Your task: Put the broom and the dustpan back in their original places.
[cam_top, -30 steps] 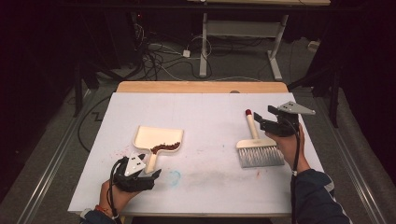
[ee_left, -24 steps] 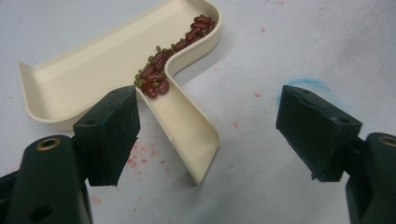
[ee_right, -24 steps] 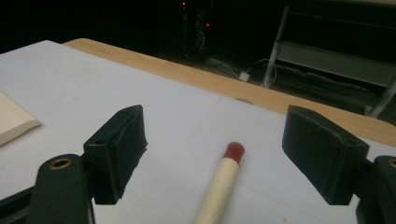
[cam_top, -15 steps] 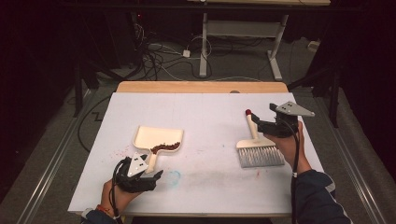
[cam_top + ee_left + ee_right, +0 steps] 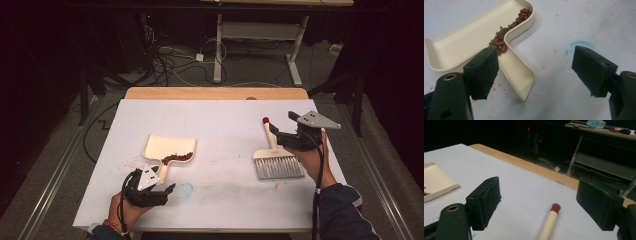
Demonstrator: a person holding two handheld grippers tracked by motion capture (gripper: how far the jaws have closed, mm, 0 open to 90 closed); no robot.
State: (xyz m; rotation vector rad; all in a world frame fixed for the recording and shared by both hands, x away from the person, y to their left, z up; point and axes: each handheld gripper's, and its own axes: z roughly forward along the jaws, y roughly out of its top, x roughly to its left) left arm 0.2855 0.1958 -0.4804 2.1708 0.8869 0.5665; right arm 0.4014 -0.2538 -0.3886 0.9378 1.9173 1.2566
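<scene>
Dustpan (image 5: pixel 169 149) lies flat on the white table (image 5: pixel 225 120) on my left side, a heap of red beans (image 5: pixel 176 157) banked against its back wall where the handle begins. My left gripper (image 5: pixel 159 192) hovers over the handle end with its jaws spread wide; in the left gripper view the handle (image 5: pixel 520 75) runs up between the pads and neither pad touches it. If I close from here off-centre, I judge one pad would meet the handle first and swing the pan, and the beans (image 5: pixel 510 26) sitting right at the handle's mouth could roll down it and onto the table.

Well apart, on my right side, the brush (image 5: pixel 276 159) rests bristles toward me, its red-tipped handle (image 5: pixel 549 225) pointing away. My right gripper (image 5: pixel 280 139) is let go above that handle, its jaws having just been opening, with the handle below the gap and nothing clamped. Lifting away carelessly could clip the handle and skid the brush.

Smallest worry: red specks (image 5: pixel 543 67) and a blue smear (image 5: pixel 186 189) mark the table near the pan; I cannot tell whether stray beans remain there.
</scene>
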